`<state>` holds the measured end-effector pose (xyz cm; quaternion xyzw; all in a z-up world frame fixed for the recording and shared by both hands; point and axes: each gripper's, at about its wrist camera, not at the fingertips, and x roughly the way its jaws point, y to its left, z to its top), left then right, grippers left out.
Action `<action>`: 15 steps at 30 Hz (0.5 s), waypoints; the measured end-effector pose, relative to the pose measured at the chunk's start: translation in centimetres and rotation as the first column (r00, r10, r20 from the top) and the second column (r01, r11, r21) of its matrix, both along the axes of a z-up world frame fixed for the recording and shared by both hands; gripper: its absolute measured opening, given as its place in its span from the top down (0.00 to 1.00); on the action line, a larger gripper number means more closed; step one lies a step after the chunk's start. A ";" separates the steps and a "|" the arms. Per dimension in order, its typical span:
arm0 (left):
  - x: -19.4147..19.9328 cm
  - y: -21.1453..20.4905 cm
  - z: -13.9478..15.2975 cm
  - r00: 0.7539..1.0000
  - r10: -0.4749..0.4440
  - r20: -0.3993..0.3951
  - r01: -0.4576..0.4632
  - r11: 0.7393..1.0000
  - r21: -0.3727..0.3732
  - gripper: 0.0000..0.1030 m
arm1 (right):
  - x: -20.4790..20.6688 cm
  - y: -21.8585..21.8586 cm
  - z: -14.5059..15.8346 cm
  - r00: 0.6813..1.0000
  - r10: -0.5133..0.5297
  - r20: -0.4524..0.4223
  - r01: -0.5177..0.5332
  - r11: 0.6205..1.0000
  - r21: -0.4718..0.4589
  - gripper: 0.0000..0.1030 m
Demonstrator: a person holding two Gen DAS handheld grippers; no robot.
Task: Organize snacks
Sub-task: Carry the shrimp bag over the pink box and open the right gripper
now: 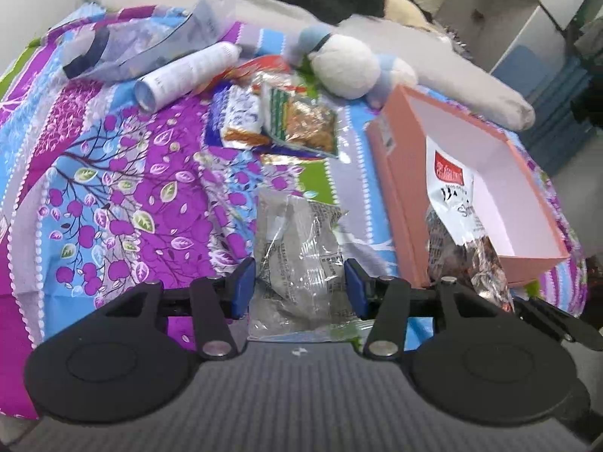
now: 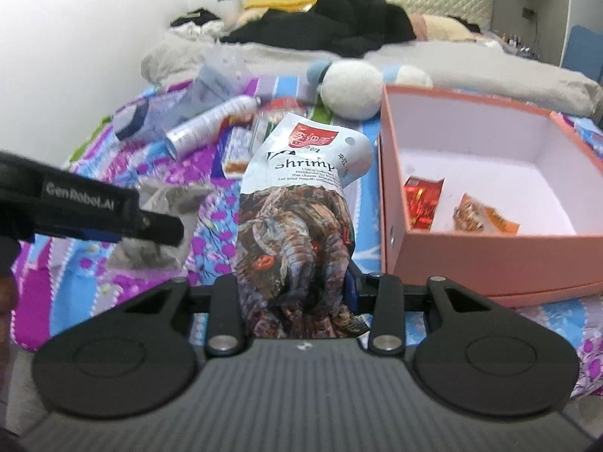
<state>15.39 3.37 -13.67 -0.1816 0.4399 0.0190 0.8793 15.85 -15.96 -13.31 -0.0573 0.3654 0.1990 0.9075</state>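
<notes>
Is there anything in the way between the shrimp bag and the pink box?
Nothing visible blocks it. The shrimp snack bag, held in the right gripper, is just left of the pink box. The box is open on top, holding only two small packets, with bare floor beside them.

A bed carries everything, covered with a bedsheet (image 1: 124,196) in purple, blue and green with a leaf and fruit pattern. On it lie a white cylindrical can (image 1: 184,73) on its side, a clear plastic bag (image 1: 150,43), several flat snack packets (image 1: 279,120) close together, a white and blue plush toy (image 1: 350,66), and an open pink box (image 1: 399,196). A grey blanket (image 1: 490,90) lies behind them.
</notes>
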 end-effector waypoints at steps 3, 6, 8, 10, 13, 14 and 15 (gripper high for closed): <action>-0.3 -0.4 1.2 0.999 -0.023 0.023 0.023 1.000 -0.002 0.46 | -0.6 -0.5 1.5 1.000 -0.006 0.025 0.005 1.000 0.018 0.62; -0.5 -1.0 2.4 0.998 -0.044 0.044 0.045 0.999 -0.006 0.46 | -1.0 -1.0 2.8 0.999 -0.015 0.048 0.013 0.999 0.031 0.62; -0.5 -1.6 3.2 0.996 -0.061 0.059 0.062 0.998 -0.009 0.46 | -1.2 -1.4 3.5 0.998 -0.023 0.061 0.021 0.999 0.036 0.62; -0.5 -2.2 4.0 0.994 -0.080 0.072 0.081 0.997 -0.015 0.46 | -1.5 -1.9 4.3 0.997 -0.036 0.075 0.033 0.999 0.041 0.62; -0.1 -3.0 5.0 0.991 -0.104 0.082 0.107 0.994 -0.036 0.46 | -1.8 -2.8 5.3 0.995 -0.054 0.088 0.050 0.998 0.049 0.62; 0.1 -3.3 5.3 0.990 -0.114 0.085 0.117 0.992 -0.039 0.46 | -2.0 -3.1 5.6 0.994 -0.060 0.096 0.055 0.997 0.049 0.62; 0.4 -3.7 5.7 0.988 -0.126 0.087 0.130 0.991 -0.036 0.46 | -2.2 -3.4 5.9 0.993 -0.068 0.101 0.063 0.997 0.049 0.62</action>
